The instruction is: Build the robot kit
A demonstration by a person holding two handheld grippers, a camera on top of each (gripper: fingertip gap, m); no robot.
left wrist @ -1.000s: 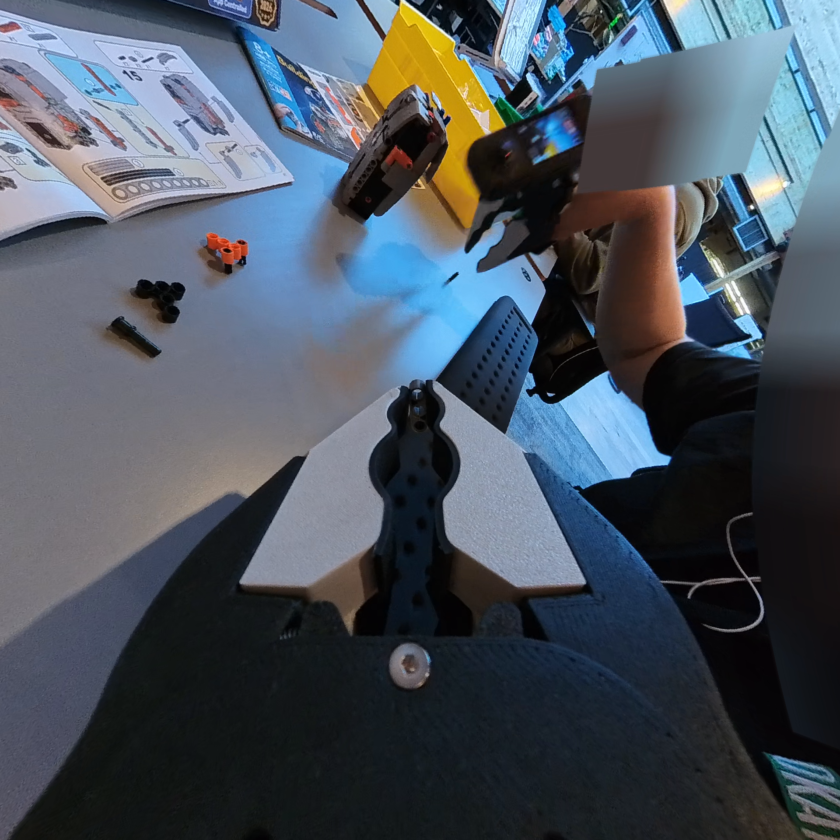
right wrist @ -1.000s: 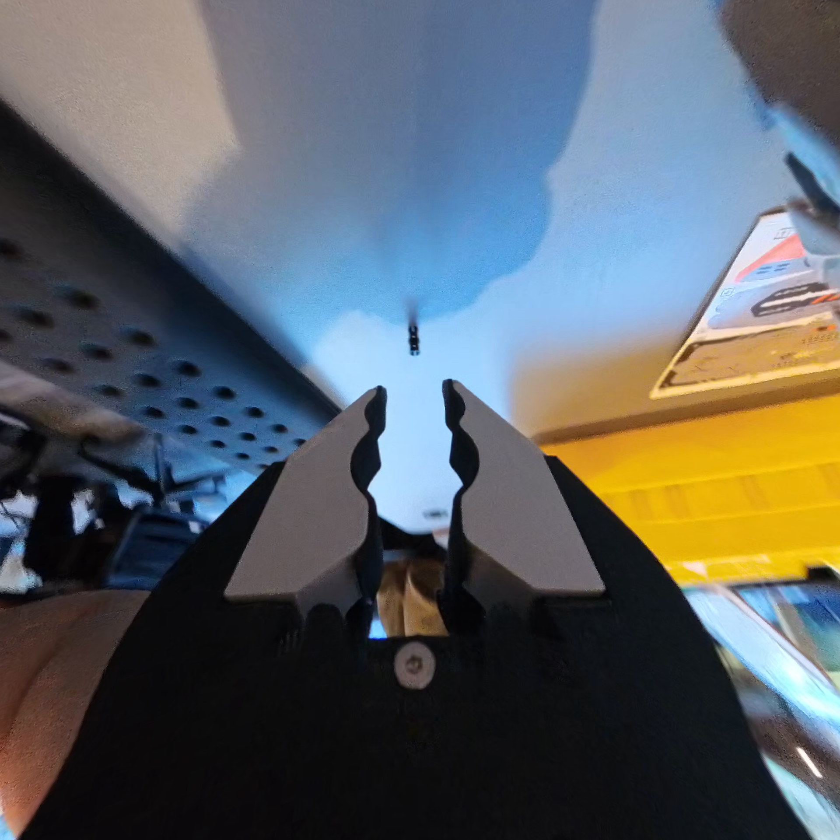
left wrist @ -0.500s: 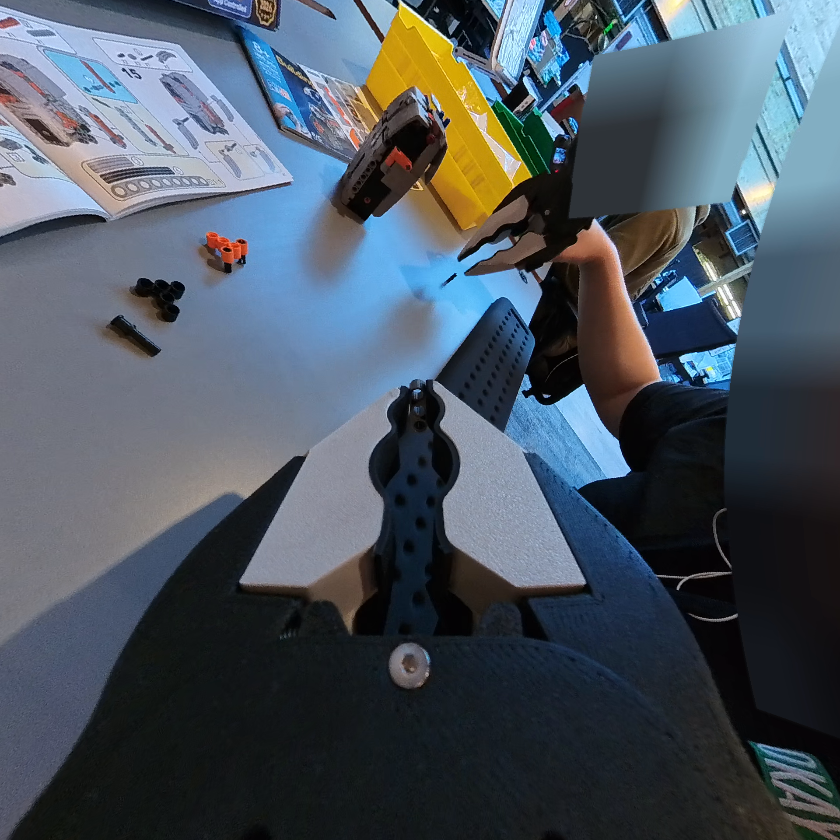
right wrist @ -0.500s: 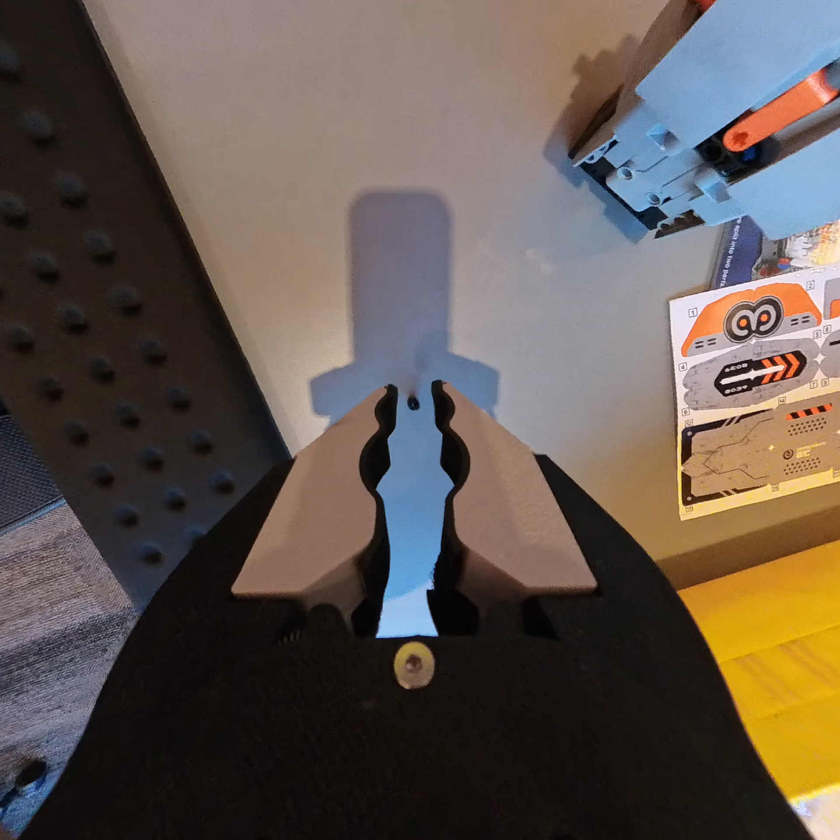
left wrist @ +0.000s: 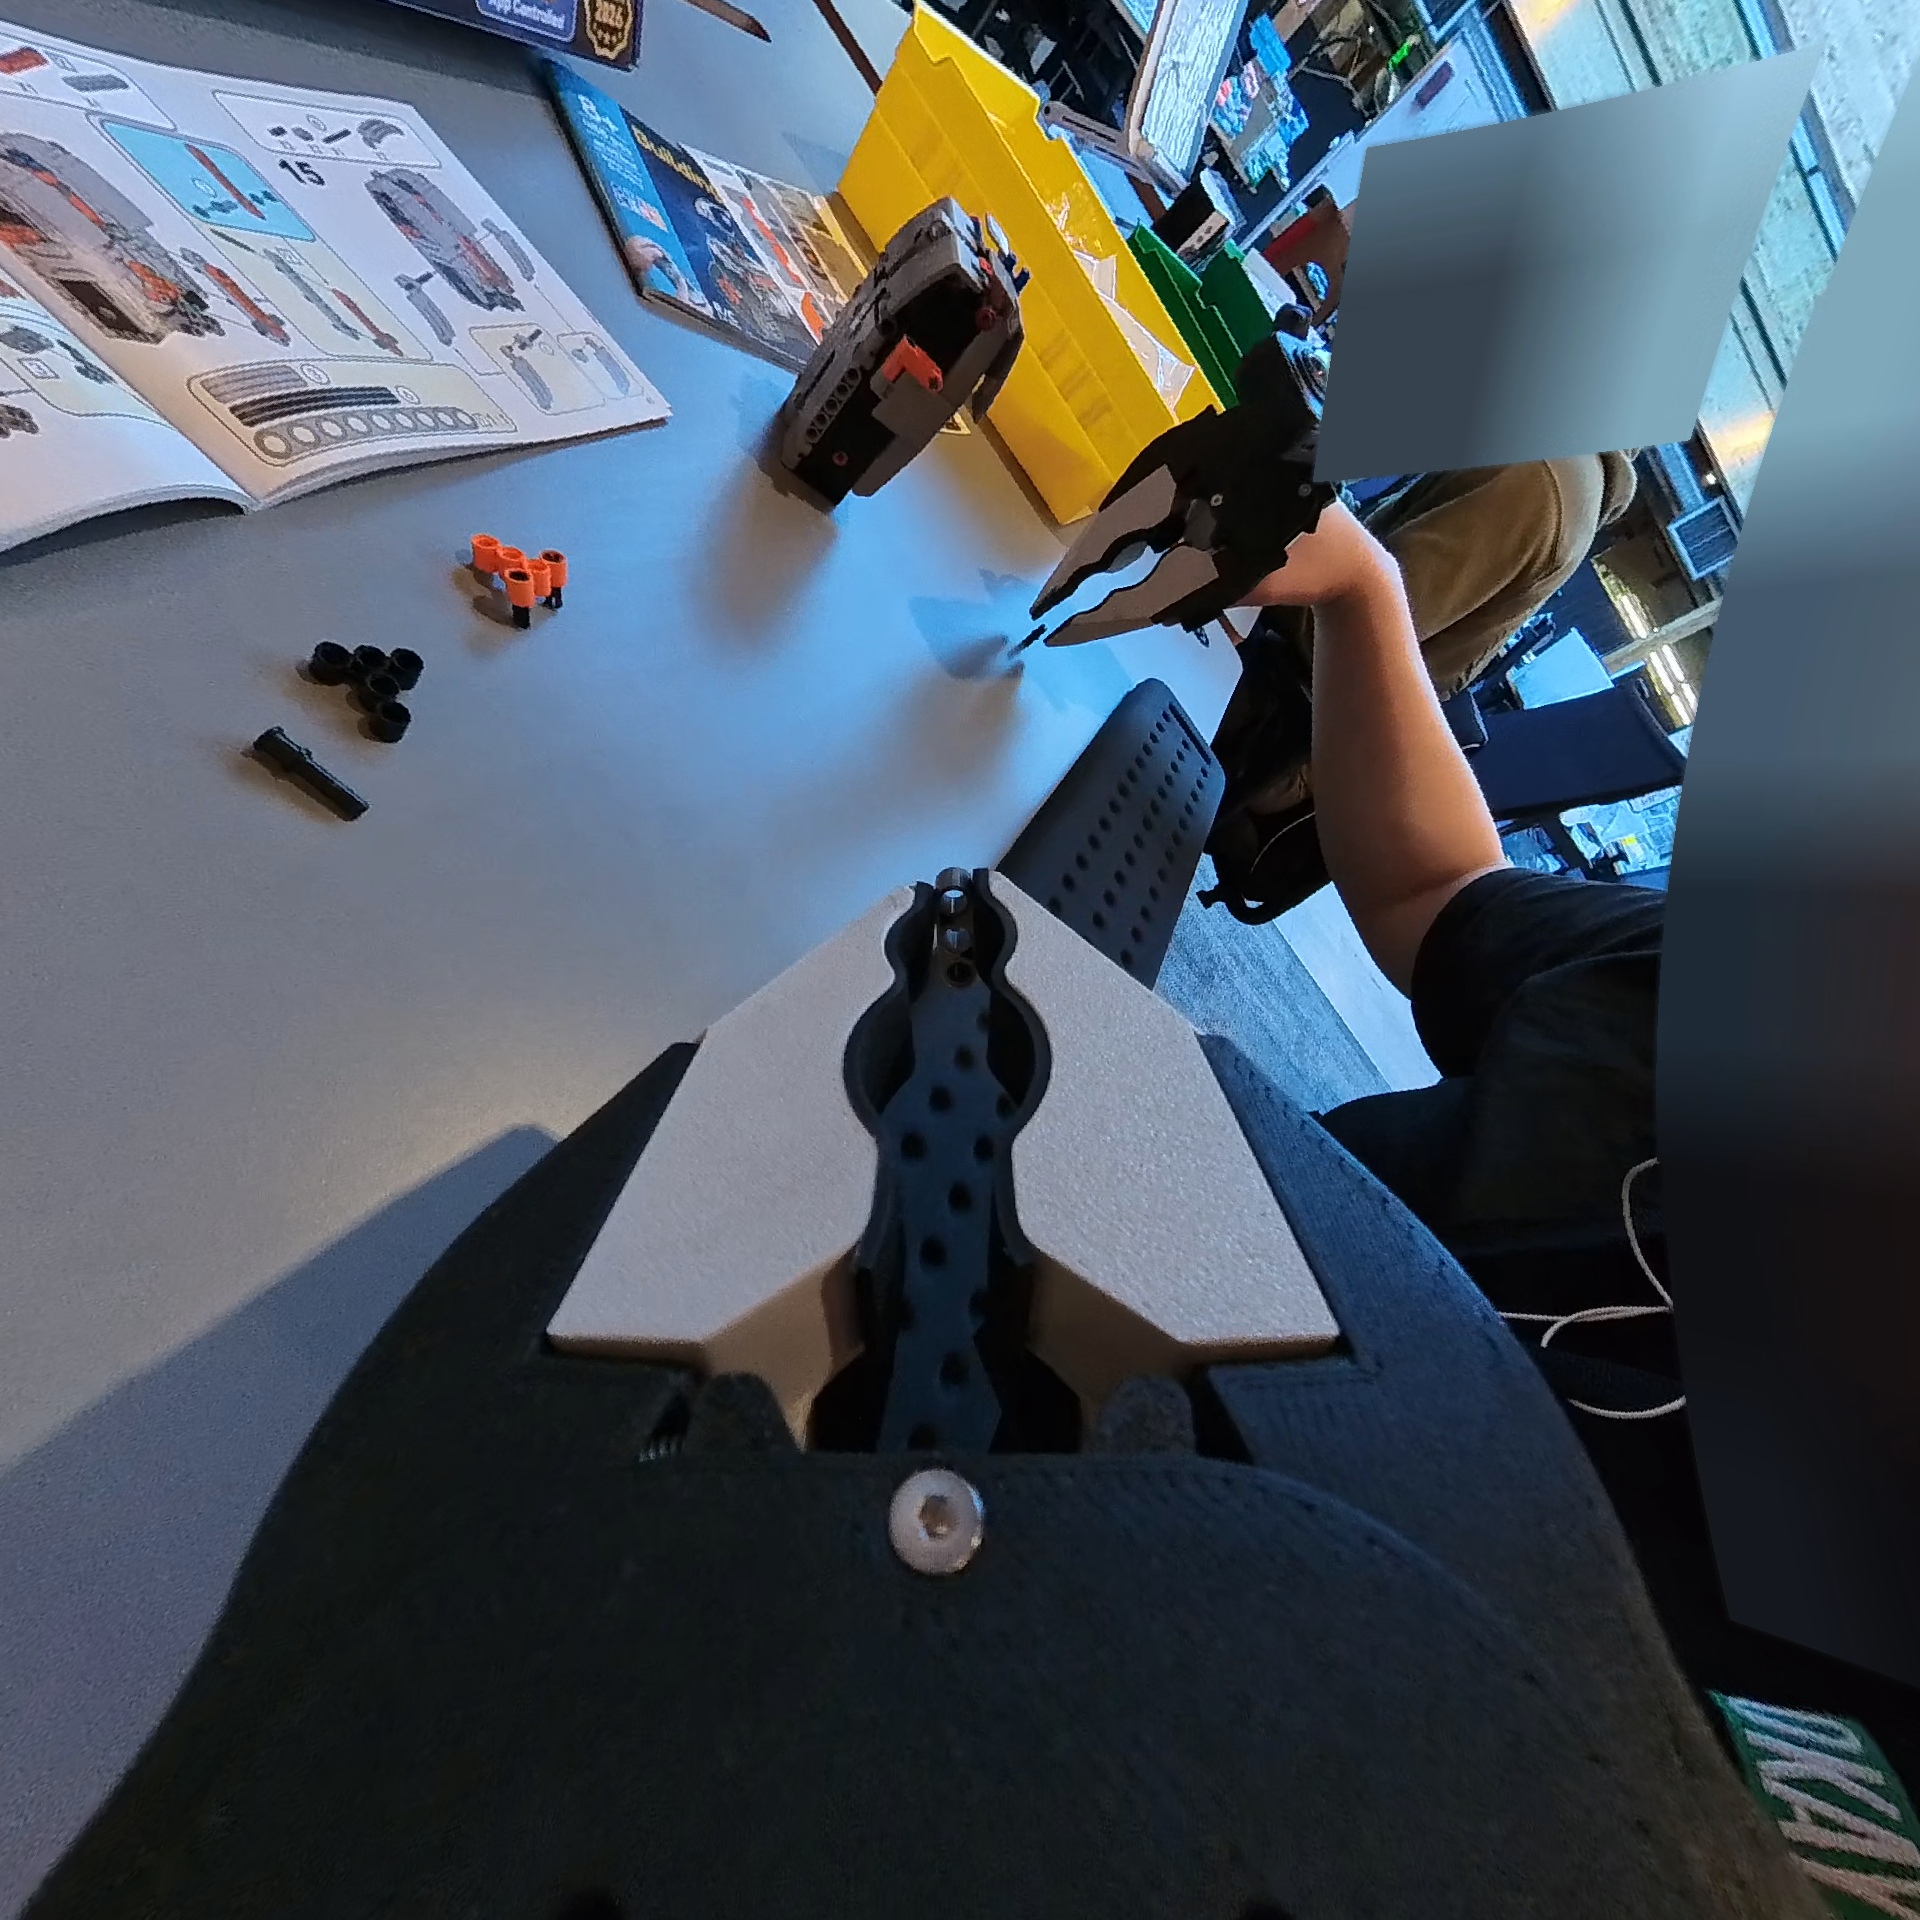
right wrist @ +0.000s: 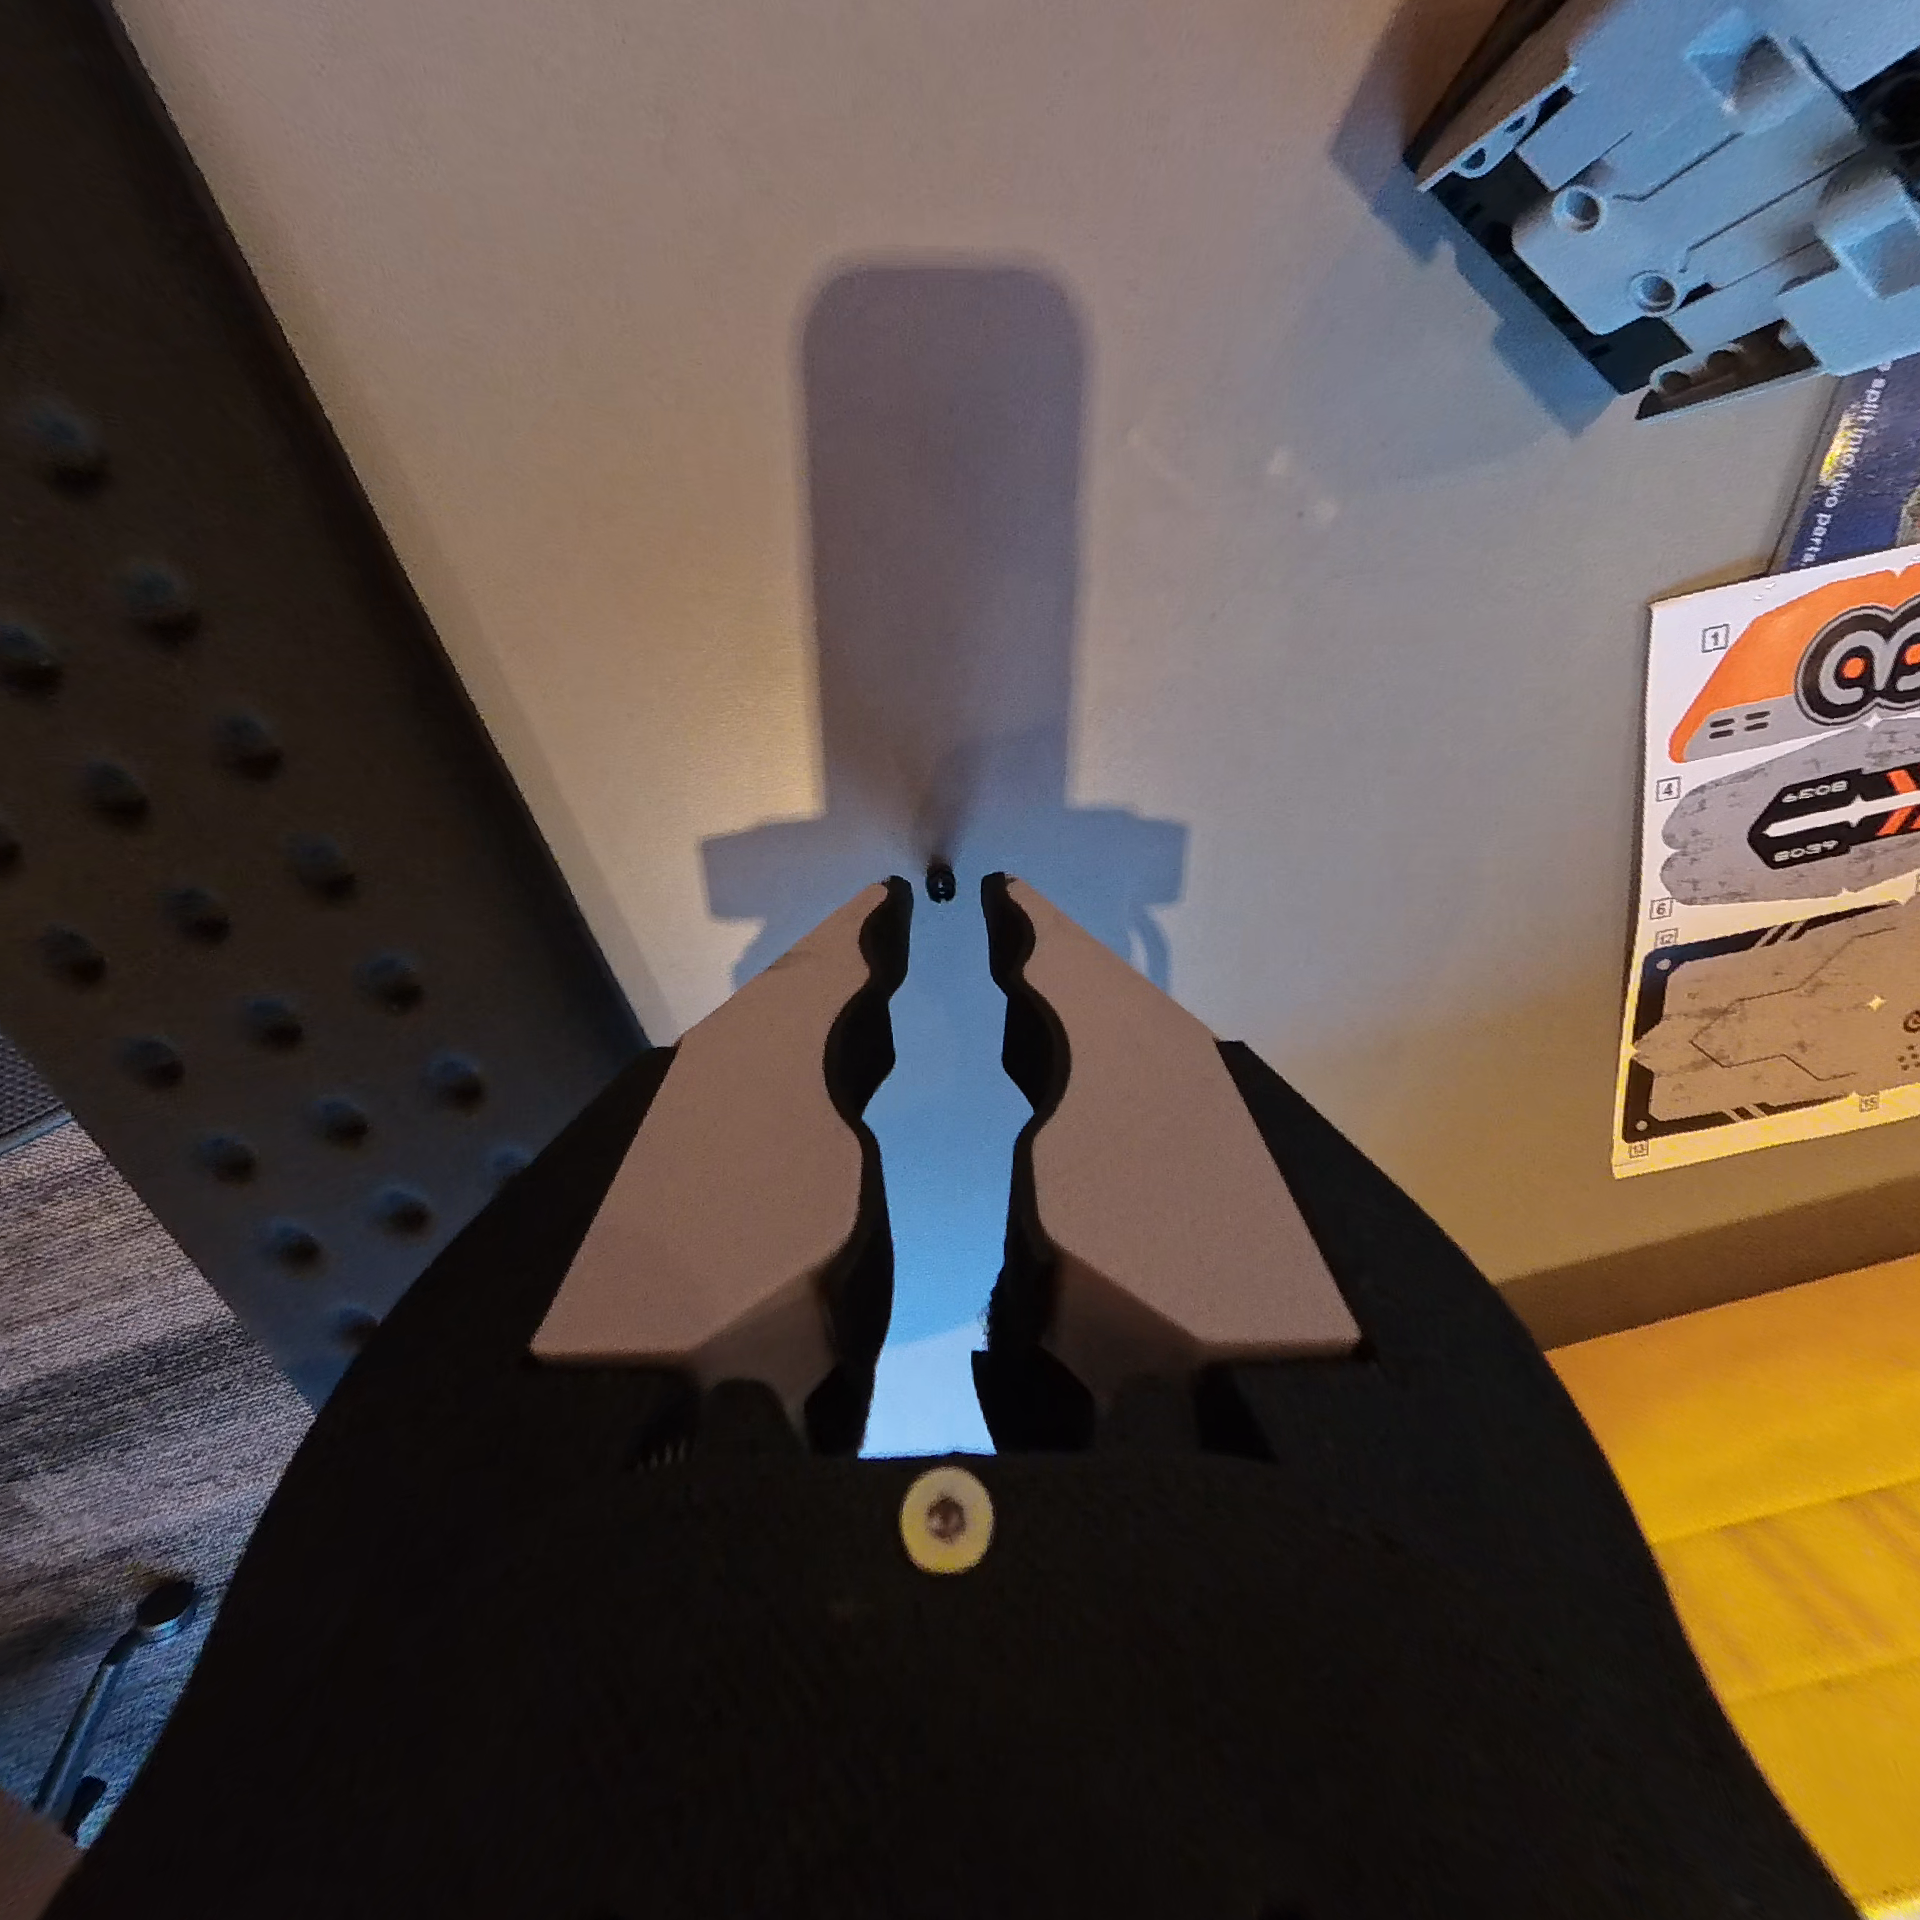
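My left gripper (left wrist: 952, 891) is shut on a small grey studded piece (left wrist: 954, 928) and holds it above the near edge of the grey table (left wrist: 582, 935). My right gripper (right wrist: 941, 889) is open, tips down at the table, with a tiny black pin (right wrist: 940, 882) standing between its fingertips without touching them. In the left wrist view the right gripper (left wrist: 1044, 623) is held by a person's hand at the table's right edge, over the same pin (left wrist: 1027, 639).
An open instruction booklet (left wrist: 260, 281), an orange connector (left wrist: 516, 569), black connectors (left wrist: 369, 675) and a black axle pin (left wrist: 309, 773) lie at the left. A grey model (left wrist: 899, 358) and a yellow bin (left wrist: 1023, 239) stand behind. A sticker sheet (right wrist: 1787, 862) and a perforated chair back (left wrist: 1127, 821) are close by. Left tips to right tips: about 40 cm.
My right gripper has come down to the table and its open tips now flank the tiny black pin. My left gripper has stayed still, shut on its grey piece.
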